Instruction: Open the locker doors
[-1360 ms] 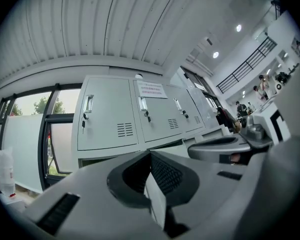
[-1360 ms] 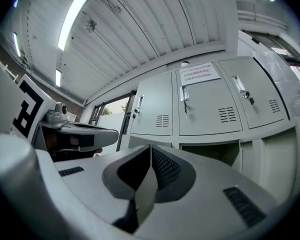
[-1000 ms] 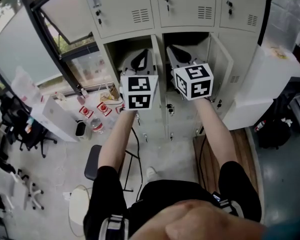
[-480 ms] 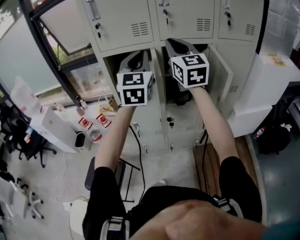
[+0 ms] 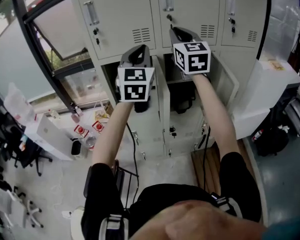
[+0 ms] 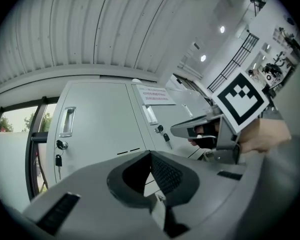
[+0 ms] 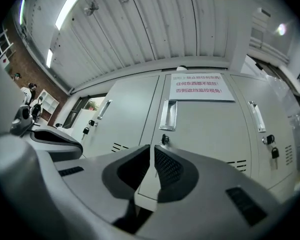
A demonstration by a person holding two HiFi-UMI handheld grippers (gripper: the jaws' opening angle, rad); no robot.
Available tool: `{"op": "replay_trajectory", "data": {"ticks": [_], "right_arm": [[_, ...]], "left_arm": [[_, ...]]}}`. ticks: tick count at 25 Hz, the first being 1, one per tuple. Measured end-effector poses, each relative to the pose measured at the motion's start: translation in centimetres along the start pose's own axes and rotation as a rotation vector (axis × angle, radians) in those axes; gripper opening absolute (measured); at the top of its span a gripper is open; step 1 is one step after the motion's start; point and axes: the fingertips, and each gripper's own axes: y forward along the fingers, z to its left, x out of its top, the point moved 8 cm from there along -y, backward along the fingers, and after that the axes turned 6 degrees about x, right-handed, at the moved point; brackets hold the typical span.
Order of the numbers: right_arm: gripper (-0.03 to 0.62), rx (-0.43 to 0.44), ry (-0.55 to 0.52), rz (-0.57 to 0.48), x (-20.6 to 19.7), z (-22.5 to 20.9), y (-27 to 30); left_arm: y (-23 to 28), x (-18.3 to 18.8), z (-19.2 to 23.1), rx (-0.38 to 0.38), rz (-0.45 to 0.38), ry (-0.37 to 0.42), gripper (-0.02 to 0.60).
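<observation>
Lockers (image 5: 120, 19) face outstretched arms (image 5: 112, 134); left tongs (image 6: 151, 156), right tongs (image 7: 151, 151) closed, angled upward.

Right claw (image 7: 152, 148): jaws together, nothing between them, tips in front of the lower left of the middle locker door (image 7: 205, 129). That door is shut. Its recessed handle (image 7: 168, 115) sits at upper left, with the lock (image 7: 165, 139) just below and a white notice (image 7: 202, 87) in red print across the top. Left of it is the left door (image 7: 125, 114), shut, left key (image 7: 85, 131) hanging. Right of it is the right door (image 7: 285, 129), shut, right key (image 7: 271, 152) hanging. Above it is a ribbed ceiling (image 7: 140, 29).
</observation>
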Motion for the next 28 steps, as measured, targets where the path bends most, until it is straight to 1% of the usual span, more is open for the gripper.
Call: {"op": "replay_trajectory", "data": {"ticks": [3,7,14,21,28], "right_arm": [[0.029,-0.038,-0.043,0.009,0.1,-0.7,1.4],[0.029,-0.068,-0.071,0.014,0.2,-1.8,2.7],[0.029,-0.069,-0.073,0.014,0.5,-1.9,4.3],[0.029,-0.090,-0.097,0.029,0.8,-1.8,4.8],[0.029,-0.082,-0.066,0.034,0.7,-2.0,4.6]], "left_arm": [[1.0,0.0,0.7,-0.004,-0.011,-0.001,0.011],[2.0,0.0,0.7,-0.017,-0.027,0.005,0.011],[2.3,-0.8,1.3,-0.013,-0.027,0.016,0.011],[2.2,-1.0,1.3,-0.018,-0.034,0.003,0.011],[2.0,-1.2,0.9,-0.024,-0.029,-0.003,0.011]]}}
